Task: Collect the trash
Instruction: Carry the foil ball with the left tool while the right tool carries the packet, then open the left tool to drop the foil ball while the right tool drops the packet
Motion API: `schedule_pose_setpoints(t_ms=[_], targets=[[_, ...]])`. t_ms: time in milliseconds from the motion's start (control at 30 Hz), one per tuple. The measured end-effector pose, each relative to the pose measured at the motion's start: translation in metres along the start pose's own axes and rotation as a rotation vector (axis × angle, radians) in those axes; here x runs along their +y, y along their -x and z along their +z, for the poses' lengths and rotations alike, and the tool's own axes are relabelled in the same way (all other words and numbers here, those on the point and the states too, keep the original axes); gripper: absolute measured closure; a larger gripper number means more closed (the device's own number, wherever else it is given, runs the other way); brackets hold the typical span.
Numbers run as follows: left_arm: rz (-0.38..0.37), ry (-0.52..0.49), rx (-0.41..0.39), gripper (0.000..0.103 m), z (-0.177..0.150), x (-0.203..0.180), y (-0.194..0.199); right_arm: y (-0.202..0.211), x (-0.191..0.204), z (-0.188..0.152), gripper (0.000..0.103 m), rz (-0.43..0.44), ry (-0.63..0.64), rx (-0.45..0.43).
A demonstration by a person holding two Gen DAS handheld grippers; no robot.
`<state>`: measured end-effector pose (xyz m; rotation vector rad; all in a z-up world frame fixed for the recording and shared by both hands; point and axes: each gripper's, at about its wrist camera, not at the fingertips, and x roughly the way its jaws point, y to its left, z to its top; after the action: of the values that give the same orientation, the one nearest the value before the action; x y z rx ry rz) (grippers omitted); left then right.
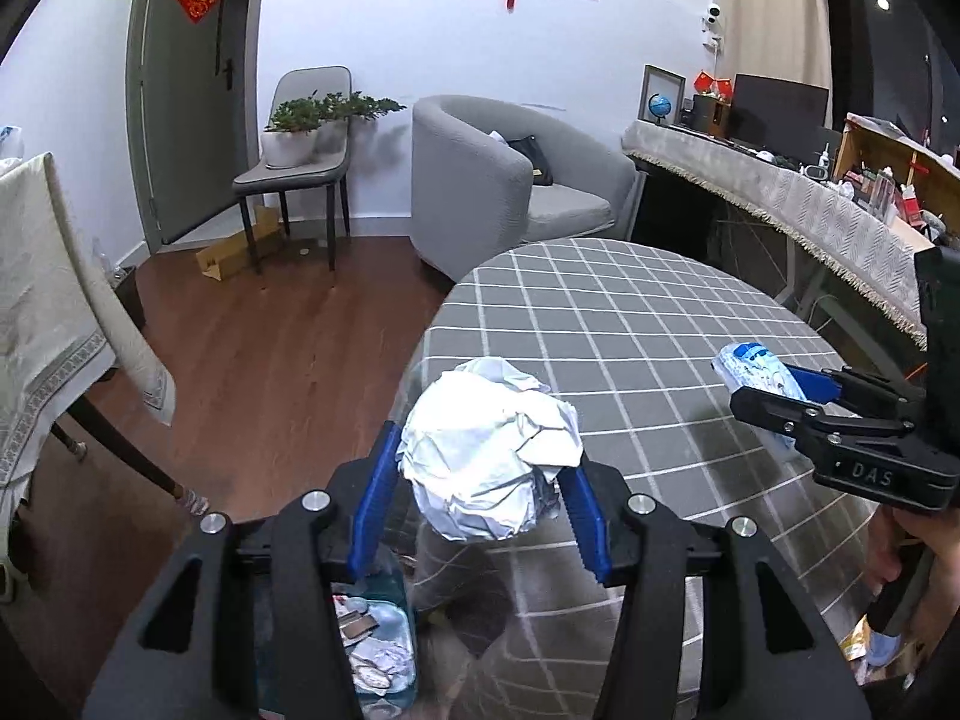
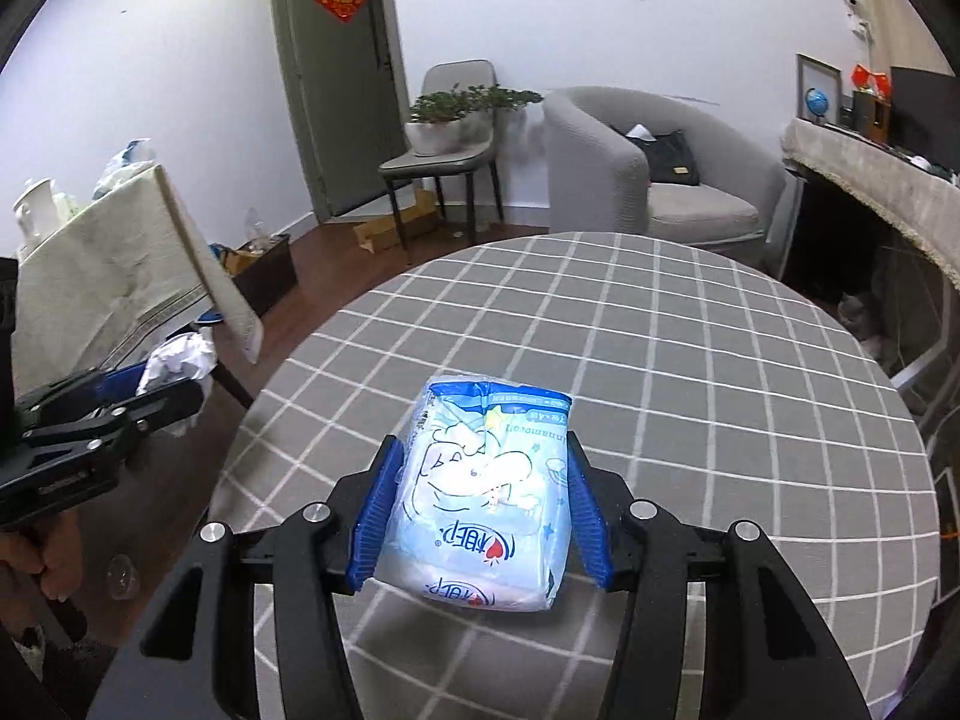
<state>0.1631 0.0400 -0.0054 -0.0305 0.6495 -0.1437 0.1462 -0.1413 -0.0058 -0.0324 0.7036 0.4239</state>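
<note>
Crumpled white paper (image 1: 489,456) is clamped between the blue pads of the left gripper (image 1: 480,480), which is held just past the near-left edge of the round table (image 1: 630,324). The ball of paper is gripped at its sides and bulges up above the fingers. Below it, on the floor beside the table, a translucent bin (image 1: 384,654) is seen, with scraps of paper and wrappers lying inside.

A blue and white plastic pack (image 2: 486,492), printed with a cartoon figure, is gripped by the right gripper (image 2: 483,510); its blue pads are pressed against both long sides of the pack. The pack is held over the grey tablecloth with the white grid, near the table's front edge, and a shadow is cast beneath it, so it appears to be lifted clear of the cloth. In the left wrist view the same pack is seen at the right, carried above the table, and part of a hand (image 1: 894,558) is seen under that gripper's handle.

In the right wrist view the left gripper is seen at the far left with the paper ball in it, off the table's edge and above the wooden floor.

Beyond the table a grey armchair (image 1: 510,180) and a chair bearing a potted plant (image 1: 300,126) are seen against the white wall.
</note>
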Motion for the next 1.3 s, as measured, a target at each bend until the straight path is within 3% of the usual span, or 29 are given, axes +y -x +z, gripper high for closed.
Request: schedule_pose_setpoints(t_ms=[200, 600, 1000, 1300], targets=[[0.028, 0.023, 0.022, 0.048, -0.007, 0.027, -0.003, -0.005, 0.024, 0.010, 0.050, 0.051, 0.032, -0.011], [0.086, 0.090, 0.144, 0.048, -0.045, 0.099, -0.031, -0.020, 0.097, 0.032, 0.050, 0.162, 0.102, -0.013], [0.121, 0.166, 0.357, 0.048, -0.111, 0.173, -0.075, -0.057, 0.172, 0.037, 0.050, 0.243, 0.160, 0.039], [0.094, 0.169, 0.538, 0.046, -0.154, 0.190, -0.104, -0.089, 0.213, 0.025, 0.050, 0.276, 0.197, 0.107]])
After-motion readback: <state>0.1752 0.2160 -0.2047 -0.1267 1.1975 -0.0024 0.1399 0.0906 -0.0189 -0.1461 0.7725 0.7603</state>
